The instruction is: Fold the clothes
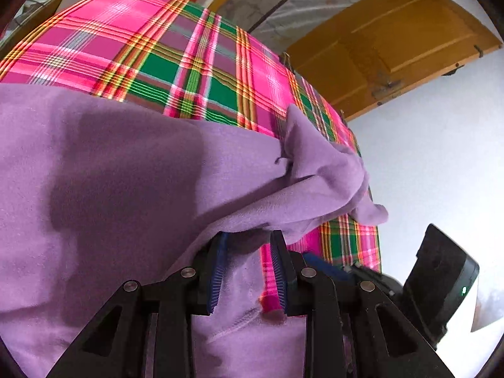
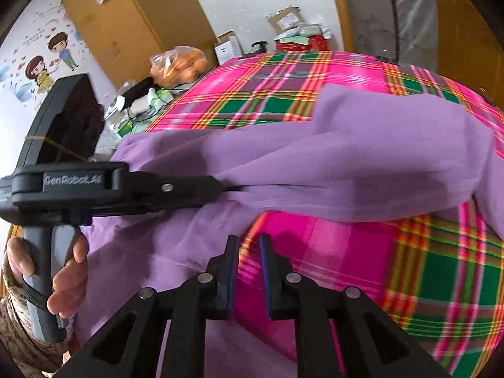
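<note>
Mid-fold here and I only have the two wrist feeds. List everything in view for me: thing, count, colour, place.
purple garment: one, lilac, spread on the plaid cloth, one part lifted
plaid cloth: one, pink, green and yellow, covering the work surface
bag of oranges: one, clear with orange fruit, far left edge of the surface
cardboard boxes: brown, against the far wall
red box: one, far end of the surface, papers on top
wooden door: one, brown, right of left wrist view
left gripper: black, shut on the purple garment
right gripper: black, open, above the garment edge
hand: one, on the left gripper's handle
</note>
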A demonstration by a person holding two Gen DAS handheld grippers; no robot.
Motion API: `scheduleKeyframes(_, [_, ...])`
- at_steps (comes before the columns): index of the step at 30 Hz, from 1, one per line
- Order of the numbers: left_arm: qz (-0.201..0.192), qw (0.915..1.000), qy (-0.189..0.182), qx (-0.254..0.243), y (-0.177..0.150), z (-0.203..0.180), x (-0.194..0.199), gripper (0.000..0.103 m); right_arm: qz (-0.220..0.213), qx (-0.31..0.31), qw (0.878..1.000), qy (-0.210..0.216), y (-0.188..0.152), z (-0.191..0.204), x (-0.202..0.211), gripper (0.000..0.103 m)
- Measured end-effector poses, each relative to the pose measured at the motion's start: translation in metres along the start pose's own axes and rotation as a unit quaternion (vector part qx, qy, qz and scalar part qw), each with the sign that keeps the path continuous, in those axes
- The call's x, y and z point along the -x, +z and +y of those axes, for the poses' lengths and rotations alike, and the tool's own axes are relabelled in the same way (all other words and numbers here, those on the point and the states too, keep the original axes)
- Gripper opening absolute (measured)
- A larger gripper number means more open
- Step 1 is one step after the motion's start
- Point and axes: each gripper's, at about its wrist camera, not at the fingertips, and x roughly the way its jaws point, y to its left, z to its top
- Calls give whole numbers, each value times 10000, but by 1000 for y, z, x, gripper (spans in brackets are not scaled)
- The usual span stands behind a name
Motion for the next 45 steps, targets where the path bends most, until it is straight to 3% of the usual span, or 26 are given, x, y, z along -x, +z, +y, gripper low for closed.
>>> scheduleKeyframes(5, [16, 10000, -64, 70, 0, 3, -2, 29, 37, 64, 10000, 51, 2, 15, -13, 32])
scheduleKeyframes(7, [22, 9999, -89, 99, 0, 5, -3, 29, 15, 139, 9999, 12, 3, 20, -15, 33])
scheduleKeyframes(10, [32, 9998, -127, 141, 0, 7, -4, 29, -77, 299, 9992, -241, 2, 26, -17, 26])
scheduleKeyframes(11, [34, 9998, -150, 157, 0, 7, -5, 29, -87, 345, 9987, -356, 2, 27, -18, 17])
scheduleKeyframes(16, [40, 9996, -211, 209, 0, 9, -5, 29, -54, 452, 9981, -424, 2, 31, -19, 3])
scheduleKeyframes(25, [80, 9994, -215, 256, 0, 8, -5, 29, -600, 216, 9979, 62, -14, 30, 29, 2])
scheduleKeyframes(31, [132, 9997, -169, 149, -4, 4, -6, 29, -369, 418, 9984, 55, -33, 39, 22, 2])
scheduleKeyframes(34, [111, 9999, -39, 5, -6, -2, -6, 29, -336, 269, 9987, 274, -33, 32, 28, 2])
scheduleKeyframes(39, [111, 9989, 241, -386, -10, -16, -5, 29, -433, 84, 9986, 279, -39, 16, 44, 4])
scheduleKeyframes(45, [-43, 9885, 601, -1386, -29, -55, 4, 31, -591, -386, 9974, 123, -51, -16, 66, 4])
